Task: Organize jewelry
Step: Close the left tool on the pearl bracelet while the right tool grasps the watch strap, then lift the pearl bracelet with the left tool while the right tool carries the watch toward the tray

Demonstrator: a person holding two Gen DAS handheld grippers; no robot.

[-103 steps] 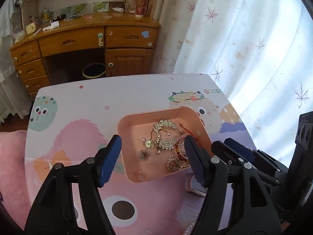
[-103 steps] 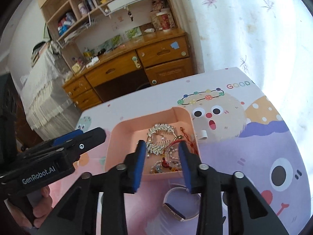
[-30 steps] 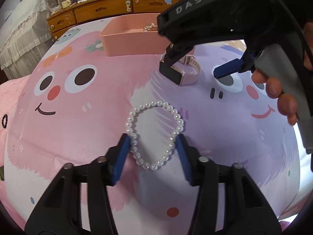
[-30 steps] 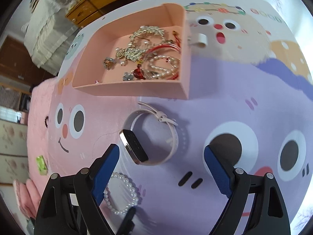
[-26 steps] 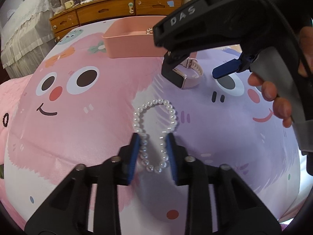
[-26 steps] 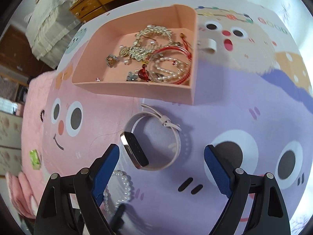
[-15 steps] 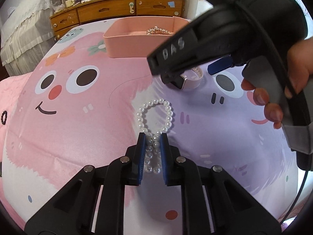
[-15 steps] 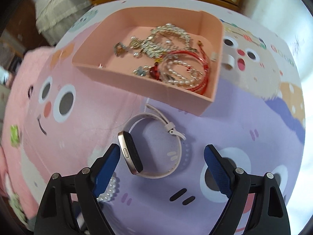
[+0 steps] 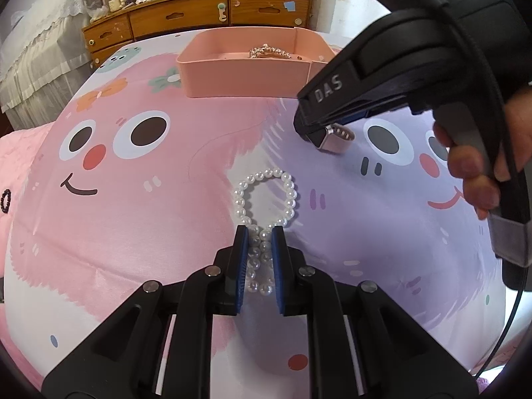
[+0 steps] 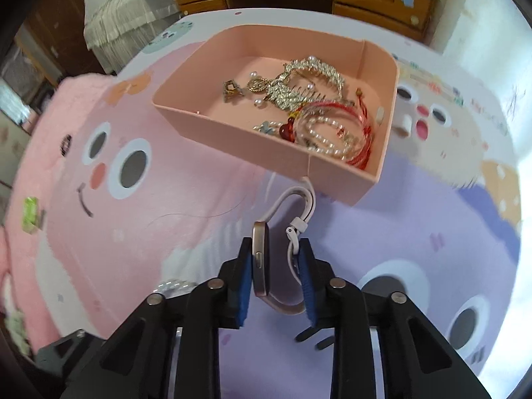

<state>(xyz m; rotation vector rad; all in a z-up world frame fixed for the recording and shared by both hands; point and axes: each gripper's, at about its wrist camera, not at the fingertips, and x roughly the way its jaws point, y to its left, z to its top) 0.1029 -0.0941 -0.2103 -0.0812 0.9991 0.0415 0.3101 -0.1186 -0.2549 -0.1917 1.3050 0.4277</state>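
Observation:
My left gripper (image 9: pixel 259 236) is shut on a white pearl bracelet (image 9: pixel 266 199) that lies pinched into a loop on the cartoon tablecloth. My right gripper (image 10: pixel 276 249) is shut on a pink smartwatch (image 10: pixel 261 259), squeezing its rose-gold case against the pale strap (image 10: pixel 301 206). The watch also shows in the left wrist view (image 9: pixel 332 138) under the right gripper's body. A pink tray (image 10: pixel 232 136) just beyond the watch holds a gold hair comb (image 10: pixel 306 79), red bangles (image 10: pixel 345 123), pearls and small charms. The tray shows in the left wrist view (image 9: pixel 246 76) at the far side.
The round table carries a pink and purple cartoon cloth (image 9: pixel 133 173). A white ring-like piece (image 10: pixel 404 126) lies right of the tray. A wooden desk with drawers (image 9: pixel 199 16) stands behind the table. A pink cushion (image 10: pixel 20 219) sits at the left.
The left gripper has closed fully onto the pearl bracelet, folding it narrow. The right gripper was wide open over the watch and has dropped and shut on it.

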